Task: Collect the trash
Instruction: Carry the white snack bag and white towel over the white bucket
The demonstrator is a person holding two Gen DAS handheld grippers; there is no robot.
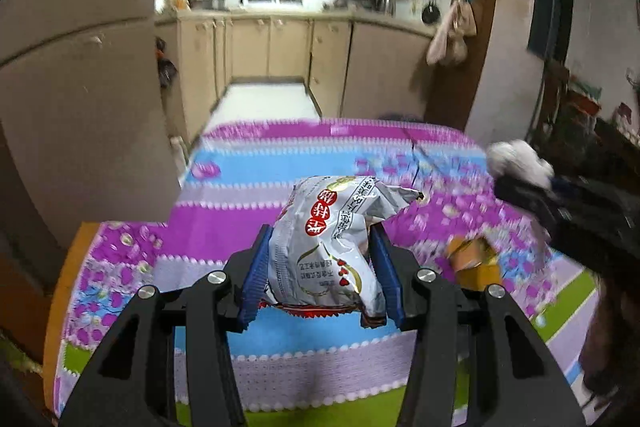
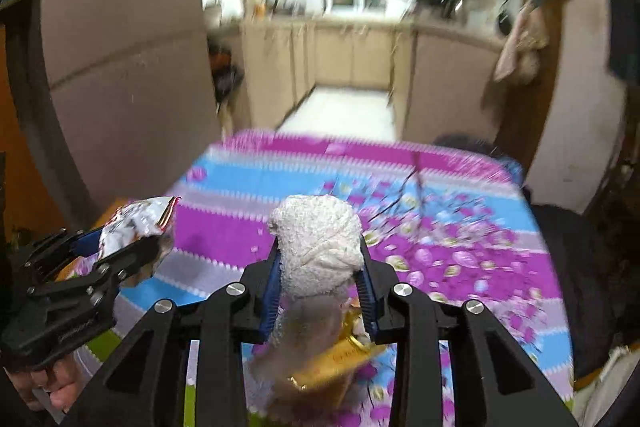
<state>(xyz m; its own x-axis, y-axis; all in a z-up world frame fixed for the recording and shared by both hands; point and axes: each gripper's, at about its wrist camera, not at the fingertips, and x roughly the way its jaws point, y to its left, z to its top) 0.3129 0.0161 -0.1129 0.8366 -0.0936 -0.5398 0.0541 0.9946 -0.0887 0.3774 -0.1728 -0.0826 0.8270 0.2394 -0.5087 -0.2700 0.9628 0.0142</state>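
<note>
- Here, the left gripper [image 1: 320,263] clamps a silver wrapper [image 1: 332,231], lifted over the tablecloth [image 1: 240,163].
- The right gripper [image 2: 320,279] pinches a white wad [image 2: 316,243], perhaps tissue; blur hides detail.
- A gold wrapper [image 1: 476,263] lies at four o'clock of the silver one.
</note>
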